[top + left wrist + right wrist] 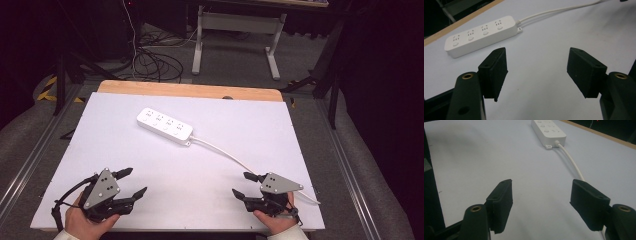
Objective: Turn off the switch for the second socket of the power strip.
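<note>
A white power strip (164, 126) lies flat on the white counter (100, 145), set at a slant in the far middle part of it, well apart from both claws. Its face shows four sets of sockets, each with a round button beside it. A white cord (235, 157) leaves its right end and runs across the counter toward the near right corner, passing close by the right claw and going over the counter's edge there.

The left claw (133, 182) sits at the near left of the counter, held in the person's left hand (82, 222), pointing toward the middle. Its jaws stand wide apart with nothing between them; in the left gripper view the bare counter shows in the gap and the power strip (480, 35) lies beyond, up and to the left.

The right claw (243, 185) sits at the near right, held in the person's right hand (275, 222), pointing toward the left claw's side of the counter. Its jaws are also wide apart and hold nothing. In the right gripper view the cord (571, 161) runs down toward the right jaw and passes behind it, whether touching it cannot be told, and the end of the power strip (549, 131) shows at the top.

A strip of bare wood (190, 90) shows along the counter's far edge.
</note>
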